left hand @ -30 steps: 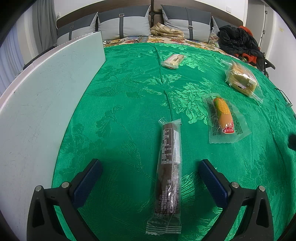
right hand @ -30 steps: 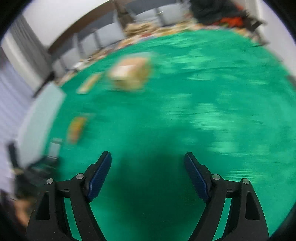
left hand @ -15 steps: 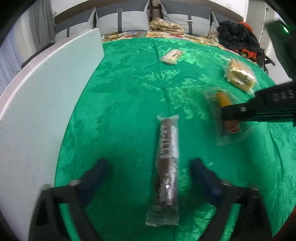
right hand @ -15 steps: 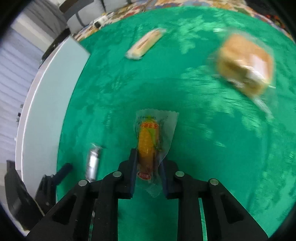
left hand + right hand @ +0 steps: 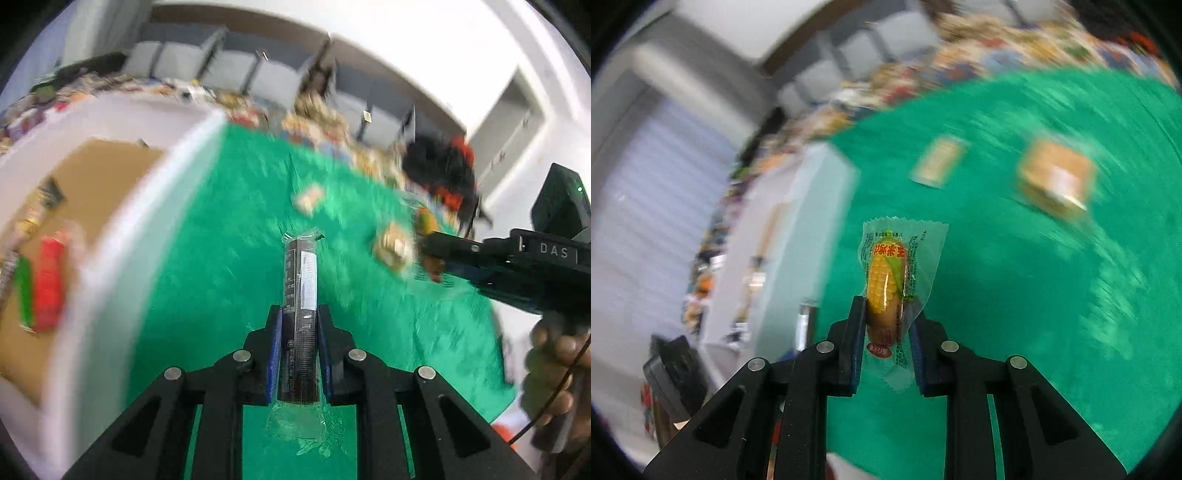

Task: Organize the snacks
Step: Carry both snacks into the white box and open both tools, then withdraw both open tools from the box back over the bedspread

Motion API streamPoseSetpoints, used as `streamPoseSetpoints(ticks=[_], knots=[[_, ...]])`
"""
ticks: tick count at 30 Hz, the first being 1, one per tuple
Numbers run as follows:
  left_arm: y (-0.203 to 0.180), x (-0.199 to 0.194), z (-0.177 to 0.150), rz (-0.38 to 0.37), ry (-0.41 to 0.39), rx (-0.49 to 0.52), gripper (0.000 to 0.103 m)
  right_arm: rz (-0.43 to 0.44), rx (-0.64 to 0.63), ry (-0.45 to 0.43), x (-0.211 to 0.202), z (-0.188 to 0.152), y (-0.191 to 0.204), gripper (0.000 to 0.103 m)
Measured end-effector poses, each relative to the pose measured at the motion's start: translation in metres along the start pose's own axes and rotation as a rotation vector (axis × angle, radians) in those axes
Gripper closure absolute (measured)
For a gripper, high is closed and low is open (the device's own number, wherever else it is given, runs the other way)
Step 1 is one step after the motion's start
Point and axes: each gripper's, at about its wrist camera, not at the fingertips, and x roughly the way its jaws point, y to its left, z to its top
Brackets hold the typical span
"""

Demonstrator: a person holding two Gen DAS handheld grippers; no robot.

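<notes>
We take the green cloth [image 5: 229, 236] as our reference; it covers the work surface and fills most of both views. At its left edge stands a white-walled box [image 5: 122, 206] with a brown floor, and red and green packets [image 5: 40, 280] lie inside it (blurred, so we cannot name them).

On the cloth, far from the grippers, lie a wrapped sandwich-like cake [image 5: 1054, 177] and a flat tan bar [image 5: 940, 160], set apart from each other.

The right gripper [image 5: 886, 334] is clamped on a corn-shaped snack in clear wrap [image 5: 886, 280], which we see held above the cloth, pointing away from the camera. A hand [image 5: 554, 373] grips this tool's handle.

The left gripper [image 5: 299, 354] is closed on a dark brown snack bar in clear wrap [image 5: 301, 273], also lifted off the cloth, to the right of the box wall.
</notes>
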Motion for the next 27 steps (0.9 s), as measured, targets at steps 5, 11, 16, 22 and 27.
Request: streamPoseSetpoints(ticks=[5, 11, 16, 22, 27], knots=[[0.079, -0.076, 0.030, 0.157, -0.108, -0.104, 0.086, 0.190, -0.164, 0.026, 0.022, 0.011, 0.123, 0.079], [0.170, -0.101, 0.027, 0.483, -0.048, -0.147, 0.032, 0.256, -0.242, 0.250, 0.102, -0.024, 0.206, 0.040], [0.177, -0.114, 0.009, 0.561, -0.077, -0.152, 0.017, 0.189, -0.264, 0.214, 0.100, -0.038, 0.179, 0.040], [0.121, -0.094, 0.018, 0.576, -0.087, -0.026, 0.017, -0.185, -0.311, 0.063, 0.053, -0.048, 0.046, 0.037], [0.071, -0.075, 0.028, 0.555, -0.084, 0.066, 0.017, -0.380, -0.178, 0.040, 0.009, -0.069, -0.073, 0.037]])
